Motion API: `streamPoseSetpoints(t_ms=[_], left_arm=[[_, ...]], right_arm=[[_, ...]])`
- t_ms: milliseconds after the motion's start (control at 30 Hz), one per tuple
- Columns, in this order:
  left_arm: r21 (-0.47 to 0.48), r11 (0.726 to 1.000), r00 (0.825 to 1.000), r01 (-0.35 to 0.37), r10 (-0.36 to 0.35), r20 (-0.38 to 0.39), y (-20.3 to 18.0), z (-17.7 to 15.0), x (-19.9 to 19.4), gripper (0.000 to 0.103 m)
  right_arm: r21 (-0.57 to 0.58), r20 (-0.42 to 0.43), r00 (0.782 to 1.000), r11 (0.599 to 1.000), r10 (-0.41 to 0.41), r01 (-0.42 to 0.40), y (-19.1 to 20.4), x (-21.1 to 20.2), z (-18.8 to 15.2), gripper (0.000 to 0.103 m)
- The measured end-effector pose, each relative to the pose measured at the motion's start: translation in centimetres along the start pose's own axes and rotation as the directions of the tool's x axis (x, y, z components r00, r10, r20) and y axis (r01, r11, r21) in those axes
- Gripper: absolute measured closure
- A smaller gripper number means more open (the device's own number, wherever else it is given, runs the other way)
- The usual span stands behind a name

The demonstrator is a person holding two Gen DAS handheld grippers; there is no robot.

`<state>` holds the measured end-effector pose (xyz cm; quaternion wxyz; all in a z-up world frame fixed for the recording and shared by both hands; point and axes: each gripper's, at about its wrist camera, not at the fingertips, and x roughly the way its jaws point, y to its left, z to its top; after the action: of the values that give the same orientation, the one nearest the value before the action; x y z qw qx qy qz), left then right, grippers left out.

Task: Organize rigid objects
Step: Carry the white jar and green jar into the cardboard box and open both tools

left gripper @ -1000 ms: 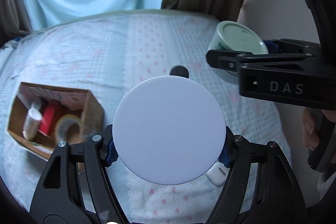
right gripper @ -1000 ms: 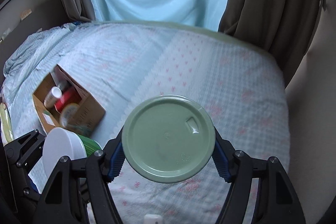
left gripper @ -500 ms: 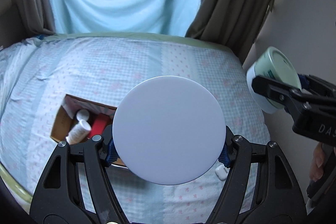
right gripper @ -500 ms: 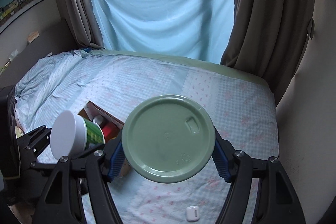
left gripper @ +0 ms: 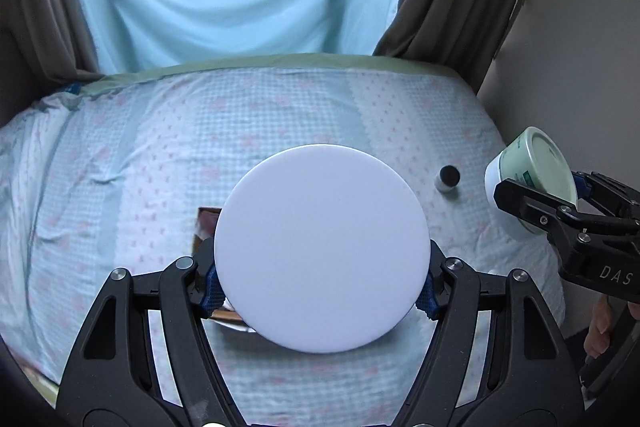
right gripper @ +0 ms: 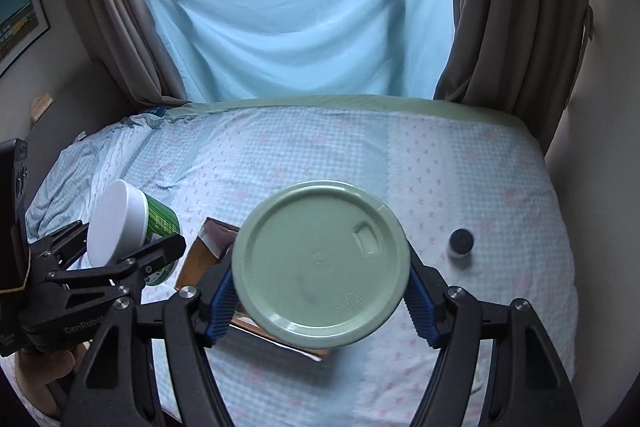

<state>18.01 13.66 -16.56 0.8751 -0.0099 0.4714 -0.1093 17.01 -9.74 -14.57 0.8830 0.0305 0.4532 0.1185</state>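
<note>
My left gripper (left gripper: 322,293) is shut on a green jar with a white lid (left gripper: 322,253), held above the bed; it also shows in the right wrist view (right gripper: 124,223). My right gripper (right gripper: 320,301) is shut on a white tub with a pale green lid (right gripper: 322,263), also seen at the right of the left wrist view (left gripper: 528,179). A cardboard box (right gripper: 200,259) lies on the bed below both, mostly hidden behind the held jars. A small black-capped bottle (left gripper: 448,178) stands on the bed to the right, also visible in the right wrist view (right gripper: 461,242).
The bed (left gripper: 160,155) has a light blue checked sheet with pink marks. Brown curtains (right gripper: 500,7) and a blue cloth (right gripper: 304,27) hang behind it. A wall (left gripper: 580,47) runs along the bed's right side.
Both grippers have swung over the bed, so the box now sits behind the held jars instead of to the left. The black-capped bottle has come into view at the right.
</note>
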Motion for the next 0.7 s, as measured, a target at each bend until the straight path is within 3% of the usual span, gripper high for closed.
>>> streamPoseSetpoints(t_ms=[200,367,700], left_arm=[[0.039,0.999,0.996,0.020,-0.016,-0.093,5.8,-0.7,4.1,0.034],[0.036,0.999,0.987,0.024,-0.017,-0.161,8.7,-1.8,8.0,0.034],[0.027,0.999,0.947,0.028,-0.018,-0.322,10.7,-3.9,16.8,0.034]], right_arm=[[0.103,-0.079,0.997,0.994,-0.013,0.022,4.6,4.9,-1.2,0.036],[0.105,-0.180,0.983,0.994,-0.020,0.040,6.9,9.4,-2.6,0.036],[0.152,-0.388,0.922,0.988,0.023,0.039,6.8,18.8,-6.7,0.036]])
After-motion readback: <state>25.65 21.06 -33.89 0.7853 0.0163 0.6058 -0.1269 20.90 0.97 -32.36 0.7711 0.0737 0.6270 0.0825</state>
